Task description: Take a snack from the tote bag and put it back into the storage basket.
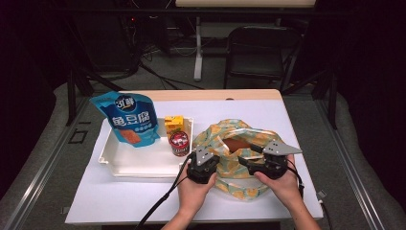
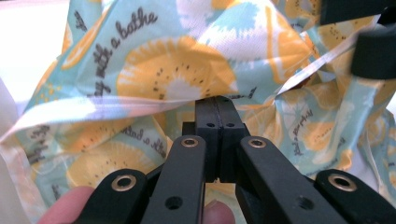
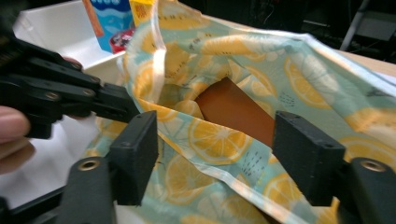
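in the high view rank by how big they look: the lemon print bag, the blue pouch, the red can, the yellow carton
1. lemon print bag, widest spread on the table.
2. blue pouch, standing in the white tray.
3. and 4. red can and yellow carton: they look alike in size, and the can hides part of the carton, so no ranking.

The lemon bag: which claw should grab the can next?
Probably the right claw: its jaws stand open and empty at the mouth of the lemon-print fabric bag. The left claw is shut on the bag's rim, holding it open. The small red can waits in the white tray.
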`<state>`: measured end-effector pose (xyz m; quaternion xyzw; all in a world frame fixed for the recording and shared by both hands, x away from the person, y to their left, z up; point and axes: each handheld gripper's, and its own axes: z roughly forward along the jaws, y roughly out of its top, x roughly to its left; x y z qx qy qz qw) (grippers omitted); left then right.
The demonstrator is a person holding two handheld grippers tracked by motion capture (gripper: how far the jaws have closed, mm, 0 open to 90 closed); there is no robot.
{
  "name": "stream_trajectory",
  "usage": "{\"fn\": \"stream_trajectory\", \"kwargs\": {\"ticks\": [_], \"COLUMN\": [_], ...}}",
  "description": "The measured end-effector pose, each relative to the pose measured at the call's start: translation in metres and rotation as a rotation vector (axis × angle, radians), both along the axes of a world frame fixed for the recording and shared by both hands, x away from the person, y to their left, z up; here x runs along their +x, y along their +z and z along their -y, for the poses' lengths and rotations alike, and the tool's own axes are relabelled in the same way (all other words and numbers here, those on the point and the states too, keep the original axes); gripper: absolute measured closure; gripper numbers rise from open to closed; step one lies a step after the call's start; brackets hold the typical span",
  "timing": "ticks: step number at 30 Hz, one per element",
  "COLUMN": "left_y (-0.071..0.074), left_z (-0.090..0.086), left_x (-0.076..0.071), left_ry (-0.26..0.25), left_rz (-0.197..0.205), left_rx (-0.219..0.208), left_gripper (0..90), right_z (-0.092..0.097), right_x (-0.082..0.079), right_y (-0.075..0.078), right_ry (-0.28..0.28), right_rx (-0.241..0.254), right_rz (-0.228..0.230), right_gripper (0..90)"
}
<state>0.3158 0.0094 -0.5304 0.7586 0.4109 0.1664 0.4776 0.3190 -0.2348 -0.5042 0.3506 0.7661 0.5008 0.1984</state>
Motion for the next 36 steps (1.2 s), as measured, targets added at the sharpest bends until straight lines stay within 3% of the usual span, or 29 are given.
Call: {"fn": "stream_trajectory", "kwargs": {"ticks": [6,8,10,12,14,18,20,22,24,28,32,36], "left_y": [0.007,0.011,0.012,0.012,0.009,-0.003,-0.006,-0.005,0.002,0.012,0.018,0.020], "left_z": [0.000,0.000,-0.001,-0.001,0.000,0.005,0.007,0.006,0.005,0.000,-0.002,-0.002], "left_x": [0.008,0.010,0.012,0.013,0.014,0.014,0.015,0.015,0.016,0.016,0.016,0.016], "left_ry": [0.005,0.008,0.009,0.012,0.009,-0.006,-0.003,0.000,0.009,0.019,0.024,0.023], "left_rz": [0.010,0.010,0.008,0.006,0.000,-0.018,-0.042,-0.042,-0.023,-0.003,0.010,0.009], "left_rx": [-0.007,-0.018,-0.025,-0.022,-0.010,0.026,0.012,-0.006,-0.027,-0.045,-0.054,-0.059], "left_gripper": [90.0,90.0,90.0,90.0,90.0,90.0,90.0,90.0,90.0,90.0,90.0,90.0], "right_z": [-0.015,-0.021,-0.026,-0.027,-0.022,-0.012,-0.011,-0.008,-0.006,-0.005,-0.010,-0.020], "right_x": [0.015,0.020,0.022,0.023,0.027,0.040,0.047,0.051,0.047,0.034,0.031,0.035], "right_y": [-0.010,-0.015,-0.018,-0.019,-0.016,-0.011,-0.012,-0.011,-0.008,-0.002,-0.005,-0.009], "right_ry": [0.039,0.031,0.026,-0.008,-0.022,-0.056,-0.048,-0.006,0.047,0.101,0.136,0.096], "right_rx": [-0.069,-0.102,-0.139,-0.179,-0.146,-0.110,-0.129,-0.090,-0.027,0.034,0.020,-0.051], "right_rz": [-0.008,-0.008,0.005,0.013,-0.009,-0.028,-0.036,-0.061,-0.044,-0.015,-0.027,-0.027], "right_gripper": [26.4,31.9,48.1,73.7,90.0,90.0,90.0,87.7,67.8,47.0,32.7,31.5]}}
